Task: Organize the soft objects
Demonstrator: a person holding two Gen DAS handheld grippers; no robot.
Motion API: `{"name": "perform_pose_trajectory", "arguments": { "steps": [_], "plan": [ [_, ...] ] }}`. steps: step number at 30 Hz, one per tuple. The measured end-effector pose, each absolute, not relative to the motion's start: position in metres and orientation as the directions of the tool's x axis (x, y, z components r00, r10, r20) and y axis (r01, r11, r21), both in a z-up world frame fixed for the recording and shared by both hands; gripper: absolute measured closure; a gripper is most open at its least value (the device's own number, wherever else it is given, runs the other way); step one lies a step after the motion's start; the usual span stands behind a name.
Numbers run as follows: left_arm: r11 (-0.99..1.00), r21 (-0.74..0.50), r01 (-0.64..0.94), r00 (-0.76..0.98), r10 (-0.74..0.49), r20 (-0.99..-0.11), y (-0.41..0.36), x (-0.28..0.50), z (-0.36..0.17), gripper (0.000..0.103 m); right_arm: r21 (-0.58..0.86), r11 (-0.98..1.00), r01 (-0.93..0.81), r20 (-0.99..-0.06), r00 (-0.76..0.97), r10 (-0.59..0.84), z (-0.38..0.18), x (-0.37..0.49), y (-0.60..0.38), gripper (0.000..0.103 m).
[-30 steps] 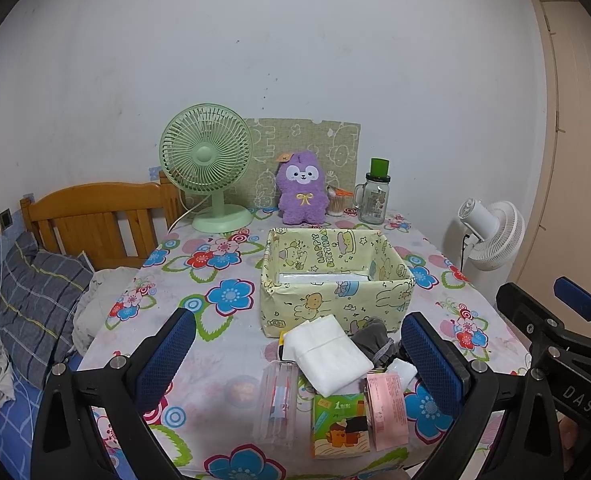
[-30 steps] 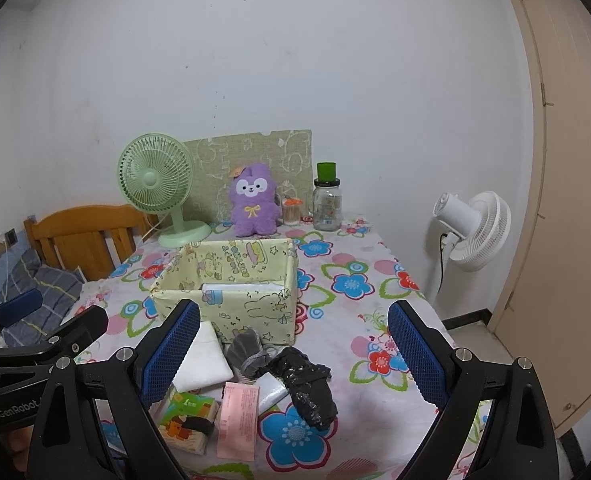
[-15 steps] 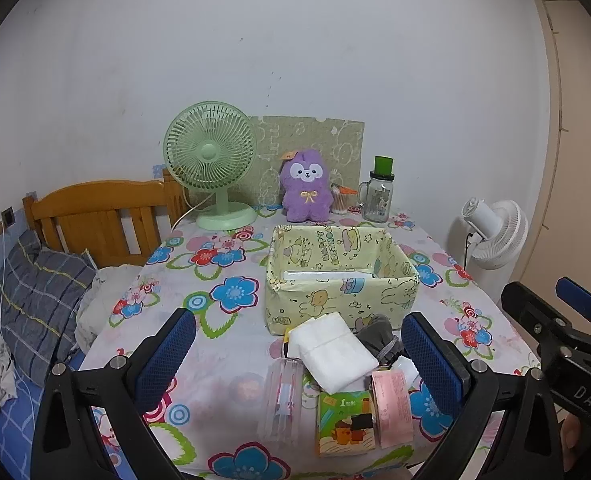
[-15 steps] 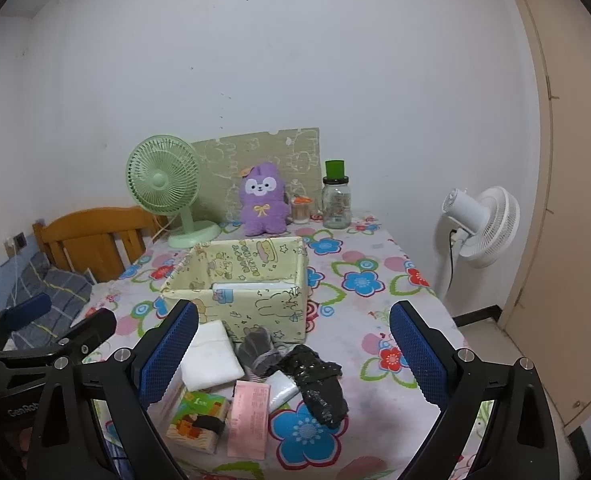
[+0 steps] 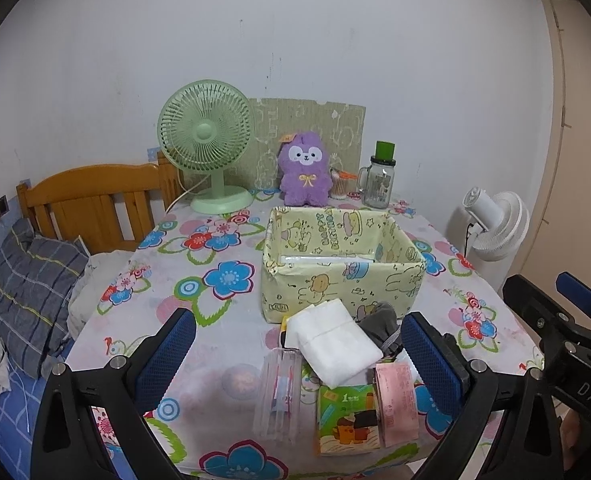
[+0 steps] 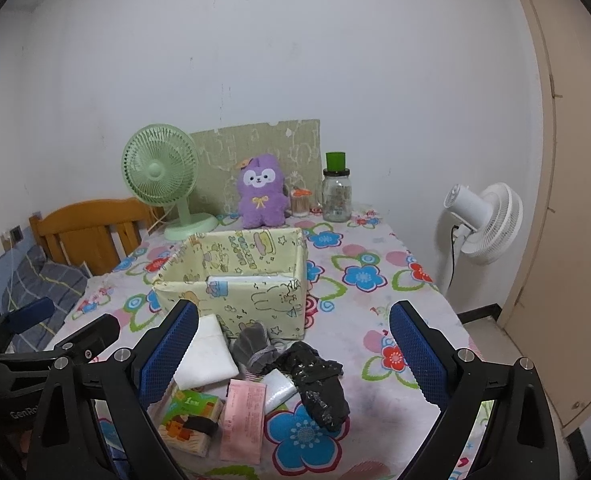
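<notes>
Both tongs hang released and empty above the near edge of the surface (image 5: 223, 320): the left tongs (image 5: 299, 356) over the white folded cloth (image 5: 331, 340), the right tongs (image 6: 293, 354) over the grey sock (image 6: 255, 348) and the crumpled black piece (image 6: 319, 380). These soft things lie in one heap just in front of the yellow fabric box (image 5: 341, 264), mixed with one green carton (image 5: 345, 420), one pink packet (image 5: 397, 408) and one clear sleeve (image 5: 279, 392). A likely trouble, I judge, is that a pinch on the cloth drags the packet or carton along, since the cloth overlaps them, or nudges them off the near edge. The limp sock may slip from a shallow grip. The box already holds one flat white packet (image 5: 323, 259); there are two fans, one green (image 5: 207, 144) and one white (image 5: 495, 220), one purple plush (image 5: 305, 172) and one jar (image 5: 379, 180).
</notes>
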State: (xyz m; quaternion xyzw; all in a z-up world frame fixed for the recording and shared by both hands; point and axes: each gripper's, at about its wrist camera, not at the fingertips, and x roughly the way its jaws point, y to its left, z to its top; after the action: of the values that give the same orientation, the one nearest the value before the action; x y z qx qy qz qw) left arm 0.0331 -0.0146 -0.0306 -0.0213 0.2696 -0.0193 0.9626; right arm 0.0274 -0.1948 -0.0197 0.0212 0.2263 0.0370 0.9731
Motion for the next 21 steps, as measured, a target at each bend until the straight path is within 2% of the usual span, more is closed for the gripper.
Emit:
{"name": "perform_pose_trajectory", "arguments": {
  "steps": [16,18,21],
  "plan": [
    [0.999,-0.038,0.009,0.785,-0.03,-0.619,-0.012,0.068,-0.072,0.007,0.049,0.997,-0.066,-0.549,0.832,0.082,-0.062,0.068,-0.188,0.005],
    [0.999,-0.037,0.004,0.775,-0.026,-0.631,-0.012,0.073,-0.077,0.012,0.044,0.997,-0.067,-0.566,0.821,0.08,-0.068,0.073,-0.186,0.005],
    [0.999,-0.039,0.008,0.759,-0.031,-0.65,-0.013,0.079,-0.086,0.013,0.035,0.997,-0.066,-0.586,0.807,0.073,-0.077,0.079,-0.184,0.005]
  ]
}}
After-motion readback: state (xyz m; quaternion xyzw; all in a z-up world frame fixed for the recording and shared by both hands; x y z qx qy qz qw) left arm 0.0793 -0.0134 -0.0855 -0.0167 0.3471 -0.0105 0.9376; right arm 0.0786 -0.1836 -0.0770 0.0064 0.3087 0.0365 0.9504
